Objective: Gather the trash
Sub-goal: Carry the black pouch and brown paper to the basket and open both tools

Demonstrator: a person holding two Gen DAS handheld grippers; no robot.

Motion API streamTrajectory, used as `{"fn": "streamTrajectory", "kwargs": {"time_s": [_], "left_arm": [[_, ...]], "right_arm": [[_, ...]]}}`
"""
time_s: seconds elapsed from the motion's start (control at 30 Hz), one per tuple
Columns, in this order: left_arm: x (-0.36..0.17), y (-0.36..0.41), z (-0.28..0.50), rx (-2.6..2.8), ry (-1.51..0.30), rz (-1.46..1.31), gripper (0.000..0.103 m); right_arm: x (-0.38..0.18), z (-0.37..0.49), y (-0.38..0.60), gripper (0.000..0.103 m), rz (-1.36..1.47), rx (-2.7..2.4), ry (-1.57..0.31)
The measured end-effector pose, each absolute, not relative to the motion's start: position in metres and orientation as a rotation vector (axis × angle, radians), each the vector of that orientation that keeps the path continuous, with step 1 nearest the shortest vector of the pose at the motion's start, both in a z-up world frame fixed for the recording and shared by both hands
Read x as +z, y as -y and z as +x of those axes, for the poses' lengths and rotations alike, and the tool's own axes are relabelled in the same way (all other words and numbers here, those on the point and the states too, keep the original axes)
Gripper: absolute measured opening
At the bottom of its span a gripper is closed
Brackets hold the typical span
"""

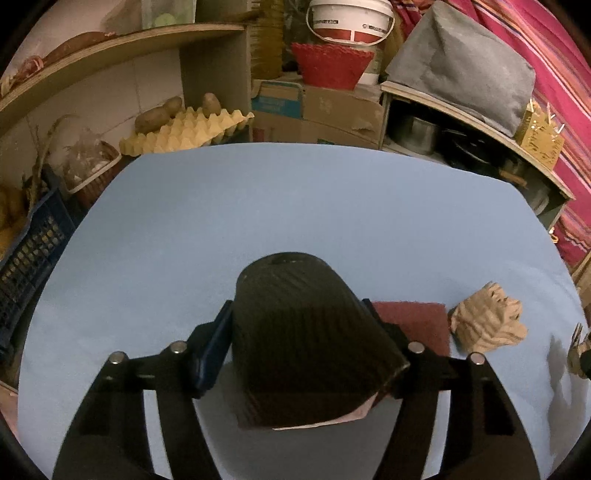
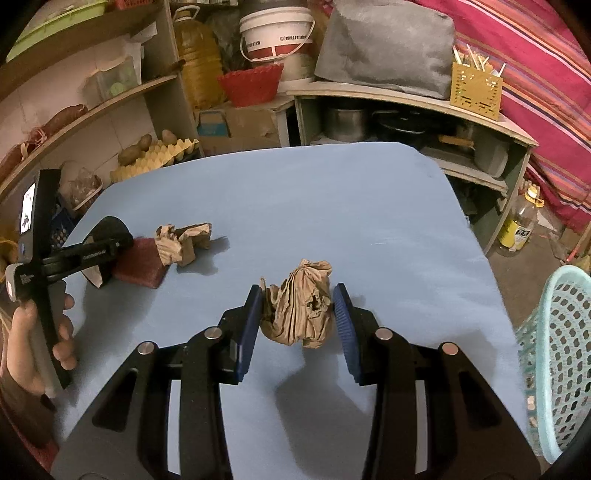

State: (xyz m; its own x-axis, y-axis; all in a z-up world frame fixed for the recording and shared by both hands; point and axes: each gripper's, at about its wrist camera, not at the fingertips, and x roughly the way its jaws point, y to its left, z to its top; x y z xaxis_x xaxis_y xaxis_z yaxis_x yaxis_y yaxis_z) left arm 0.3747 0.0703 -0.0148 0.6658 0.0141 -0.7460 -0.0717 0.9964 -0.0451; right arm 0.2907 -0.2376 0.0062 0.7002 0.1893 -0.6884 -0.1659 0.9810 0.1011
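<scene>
A dark ribbed cup (image 1: 303, 339) lies on its side on the blue table (image 1: 258, 206), with my left gripper (image 1: 295, 304) shut on its flanks. The same cup (image 2: 109, 230) and left gripper (image 2: 99, 254) show at the left of the right wrist view. Just right of the cup lies a dark red pad (image 1: 413, 325), and beyond it a crumpled piece of brown paper (image 1: 487, 317). My right gripper (image 2: 297, 289) is shut on a second crumpled brown paper ball (image 2: 299, 310), which is held a little above the table, casting a shadow beneath.
A pale teal mesh basket (image 2: 554, 350) stands off the table's right edge. Shelves behind hold an egg tray with potatoes (image 1: 184, 129), a red basket (image 1: 328, 66), a white bucket (image 2: 277, 33) and pots. A blue crate (image 1: 29, 258) sits at the left.
</scene>
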Motion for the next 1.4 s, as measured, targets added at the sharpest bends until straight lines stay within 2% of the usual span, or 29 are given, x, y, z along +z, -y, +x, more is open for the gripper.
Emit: {"fn": "streamTrajectory", "kwargs": {"time_s": [0.3, 0.57, 0.97, 1.4], "left_arm": [[0.02, -0.057, 0.347, 0.047, -0.746, -0.033, 0.066], [0.065, -0.013, 0.317, -0.027, -0.644, -0.044, 0.066], [0.079, 0.119, 0.288, -0.256, -0.563, 0.018, 0.066], [0.069, 0.258, 0.277, -0.511, -0.601, 0.039, 0.066]], "right_arm": [[0.02, 0.275, 0.271, 0.04, 0.059, 0.163, -0.736], [0.028, 0.262, 0.314, 0.04, 0.091, 0.109, -0.71], [0.038, 0.23, 0.408, 0.04, 0.173, -0.044, -0.658], [0.032, 0.193, 0.508, 0.04, 0.209, -0.234, -0.654]]}}
